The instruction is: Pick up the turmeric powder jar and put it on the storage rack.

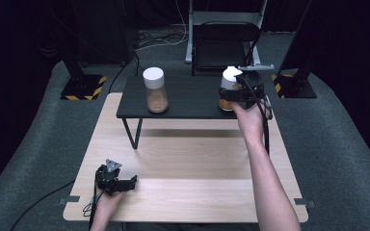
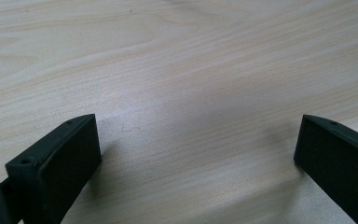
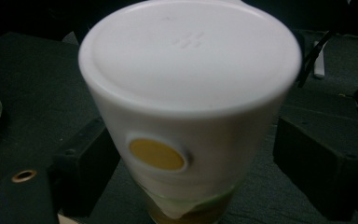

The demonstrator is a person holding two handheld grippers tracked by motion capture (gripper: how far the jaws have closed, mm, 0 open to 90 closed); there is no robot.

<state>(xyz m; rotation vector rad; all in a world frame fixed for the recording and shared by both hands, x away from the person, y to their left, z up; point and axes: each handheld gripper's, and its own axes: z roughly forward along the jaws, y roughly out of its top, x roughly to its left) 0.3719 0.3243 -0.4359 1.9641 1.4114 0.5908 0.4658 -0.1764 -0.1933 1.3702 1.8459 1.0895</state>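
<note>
Standing upright on black raised surface point(image 1: 188, 98): white-capped spice jar point(image 3: 191, 116), no readable label, between released right claw point(image 3: 196, 168); left claw point(image 2: 196, 158) released.

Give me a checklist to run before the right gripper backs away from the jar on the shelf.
1. Right gripper jaws off the jar: ok, a gap shows on both sides in the right gripper view.
2. Jar upright on the shelf: ok, it stands with its white lid on top.
3. Jar base fully on the shelf, away from the edge: cannot tell, the gripper hides it.
4. Second jar out of the way: ok, it stands well to the left on the same shelf.
5. Left gripper parked: ok, open over bare table.
</note>
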